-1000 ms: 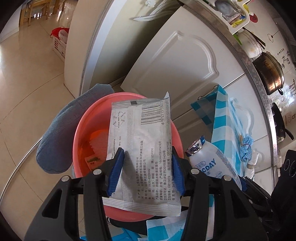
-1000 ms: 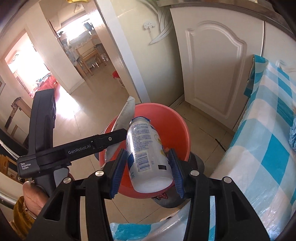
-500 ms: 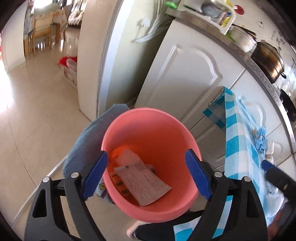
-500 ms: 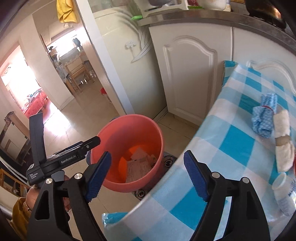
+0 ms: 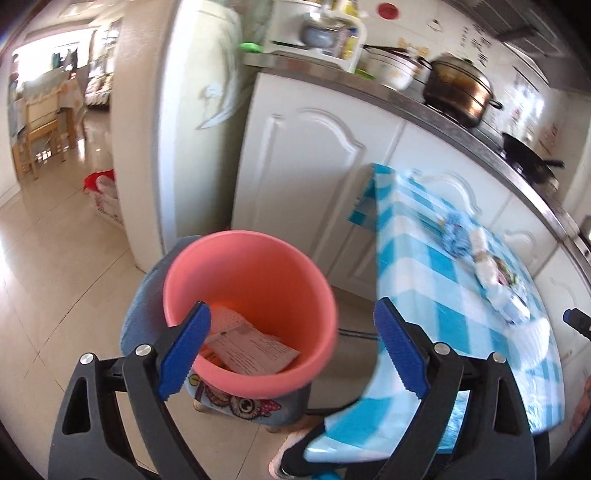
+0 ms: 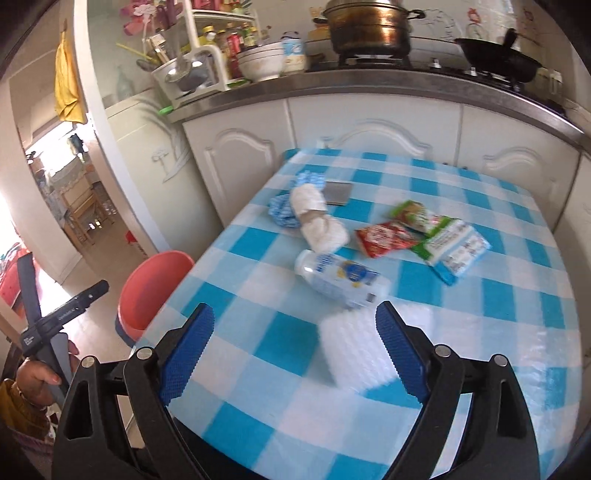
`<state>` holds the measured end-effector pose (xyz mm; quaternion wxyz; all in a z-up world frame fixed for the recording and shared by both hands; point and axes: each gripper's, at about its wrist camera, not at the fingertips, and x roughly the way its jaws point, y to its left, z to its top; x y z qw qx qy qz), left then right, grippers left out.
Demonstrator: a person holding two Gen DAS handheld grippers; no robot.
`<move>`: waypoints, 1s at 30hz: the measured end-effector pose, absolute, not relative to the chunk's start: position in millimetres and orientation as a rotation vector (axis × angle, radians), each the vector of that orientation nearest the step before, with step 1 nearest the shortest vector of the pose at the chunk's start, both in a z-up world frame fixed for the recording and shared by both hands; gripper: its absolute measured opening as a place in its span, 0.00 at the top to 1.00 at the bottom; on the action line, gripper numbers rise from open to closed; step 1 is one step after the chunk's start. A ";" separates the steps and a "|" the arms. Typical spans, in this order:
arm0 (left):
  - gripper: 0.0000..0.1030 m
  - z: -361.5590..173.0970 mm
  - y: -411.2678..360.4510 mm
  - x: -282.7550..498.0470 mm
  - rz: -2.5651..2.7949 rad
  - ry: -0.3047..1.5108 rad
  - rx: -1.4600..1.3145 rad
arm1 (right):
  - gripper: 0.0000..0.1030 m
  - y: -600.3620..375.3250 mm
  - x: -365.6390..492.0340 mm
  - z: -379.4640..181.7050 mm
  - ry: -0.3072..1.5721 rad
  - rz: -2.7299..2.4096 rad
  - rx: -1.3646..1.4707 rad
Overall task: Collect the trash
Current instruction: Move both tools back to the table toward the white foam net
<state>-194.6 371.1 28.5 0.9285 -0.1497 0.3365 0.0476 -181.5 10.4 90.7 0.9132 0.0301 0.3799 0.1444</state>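
A pink bin [image 5: 258, 273] stands on a small stool beside the table; a grey printed packet [image 5: 255, 350] lies inside. My left gripper [image 5: 291, 350] is open and empty above the bin's near rim. My right gripper [image 6: 295, 350] is open and empty over the blue-checked table [image 6: 461, 332]. Near its right finger lies a white foam piece [image 6: 354, 354]. Beyond it lie a white bottle [image 6: 340, 277], a red packet [image 6: 384, 240], a green-white packet [image 6: 450, 243] and a white cloth roll [image 6: 317, 218]. The bin [image 6: 151, 291] shows at the table's left edge.
White kitchen cabinets [image 6: 369, 133] stand behind the table, with a pot [image 6: 369, 29] and a pan [image 6: 498, 55] on the counter. A white fridge [image 5: 177, 129] stands left of the bin. A blue cloth [image 6: 288, 206] and grey card [image 6: 338, 192] lie at the table's far side.
Both grippers let go of their loads, the packet and the bottle, over the bin and opened. The packet lies in the bin. The right gripper swung right, back over the table.
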 end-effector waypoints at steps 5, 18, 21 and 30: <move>0.12 55.2 331.4 -201.6 0.000 0.732 -0.240 | 0.14 -59.1 -211.0 107.5 0.819 0.187 0.120; 0.12 88.1 231.8 -148.9 -0.269 0.725 -0.284 | 0.12 -118.5 -210.7 112.0 0.724 0.163 0.225; 0.12 84.7 218.5 -125.8 -0.291 0.763 -0.337 | 0.12 -103.0 -197.5 92.4 0.753 0.221 0.203; 0.12 59.9 193.4 -90.5 -0.334 0.869 -0.444 | 0.12 -64.8 -176.2 46.3 0.832 0.344 0.191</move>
